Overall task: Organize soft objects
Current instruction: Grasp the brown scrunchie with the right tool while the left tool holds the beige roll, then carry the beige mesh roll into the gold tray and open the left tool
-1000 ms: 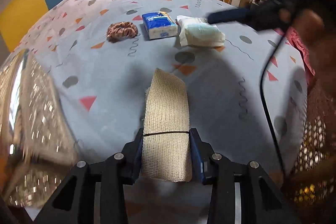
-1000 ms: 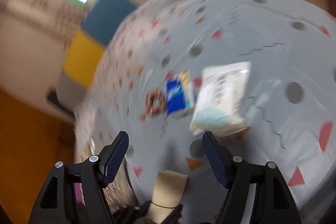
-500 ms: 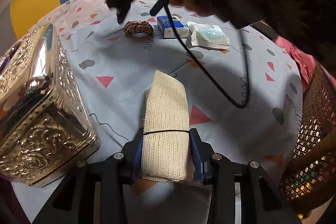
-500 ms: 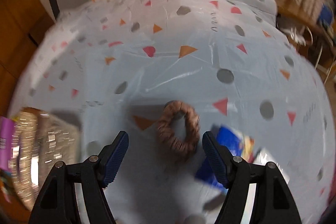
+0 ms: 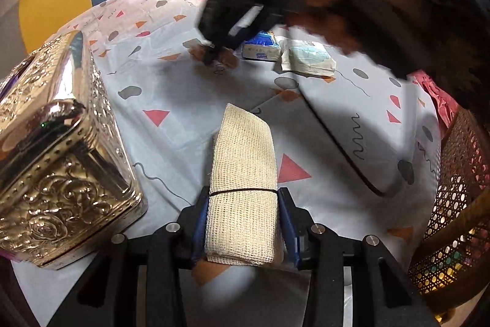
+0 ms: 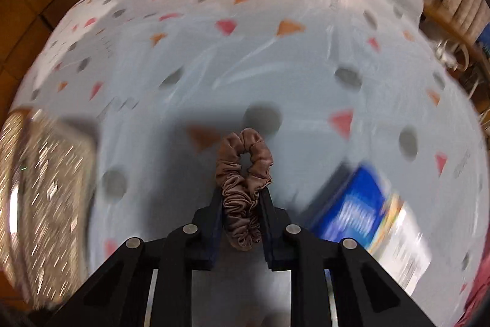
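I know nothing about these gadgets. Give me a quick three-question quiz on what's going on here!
1. True or false: the left gripper is empty.
2. What does the right gripper pinch? A) brown scrunchie B) blue tissue pack C) white packet
3. Fill in: the embossed golden box stands on the ___ side of the left wrist view.

Key: 1 false, it holds the rolled mesh cloth. 2 A. 3 left.
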The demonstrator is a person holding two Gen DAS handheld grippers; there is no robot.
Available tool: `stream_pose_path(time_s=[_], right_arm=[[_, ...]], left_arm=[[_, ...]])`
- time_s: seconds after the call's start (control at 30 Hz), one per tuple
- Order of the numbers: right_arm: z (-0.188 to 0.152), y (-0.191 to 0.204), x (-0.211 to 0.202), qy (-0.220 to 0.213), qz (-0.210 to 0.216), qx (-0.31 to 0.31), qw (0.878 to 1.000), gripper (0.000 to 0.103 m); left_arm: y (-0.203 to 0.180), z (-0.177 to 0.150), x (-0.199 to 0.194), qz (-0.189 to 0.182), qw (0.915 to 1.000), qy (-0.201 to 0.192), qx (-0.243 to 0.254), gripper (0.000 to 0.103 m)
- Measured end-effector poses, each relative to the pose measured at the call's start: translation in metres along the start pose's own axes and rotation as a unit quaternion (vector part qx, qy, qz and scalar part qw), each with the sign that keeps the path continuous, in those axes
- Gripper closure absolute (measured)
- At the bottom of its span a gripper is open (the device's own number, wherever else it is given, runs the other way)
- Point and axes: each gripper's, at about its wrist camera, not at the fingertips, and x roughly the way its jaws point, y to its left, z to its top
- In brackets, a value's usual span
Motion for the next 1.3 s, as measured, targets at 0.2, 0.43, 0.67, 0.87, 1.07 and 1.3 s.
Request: stream_pose_path(time_s=[0.2,0.43,0.67,0.87,1.07,1.3], right_arm=[[-0.059,-0.01,-0.009,0.029,0.003,0.008,1.0,0.082],[-0.088,-0.046,-0.016,0.016,0.055,0.061,0.996,0.082],[-0.096,-0.048,-0.018,0.006,0.052,0.059,0.997,0.082],[-0.1,-0.044,-0.021,0.004,0.055,0.063,0.997,0.082],[-0.079,-0.014,-0.009,0.003,0.041,0.049,0.998,0.081],[-0.079,-0.006,-0.008,0.003,0.037,0.042,0.998,0.078]], left_arm=[[0.001,0.01,-0.001,0.006,0.9998,0.017,-0.007,0.062],[0.004,0.039,-0.038,0.028,0.9991,-0.027,-0.019,0.062],[0.012,0.085,-0.057,0.056,0.997,-0.046,-0.025,0.062],[0.047,0.127,-0.077,0.092,0.9902,-0.074,-0.075,0.062],[0.106,0.121,-0.123,0.164,0.9717,-0.114,-0.125,0.062],[0.155,0.081,-0.176,0.22,0.9466,-0.154,-0.179,0.062]])
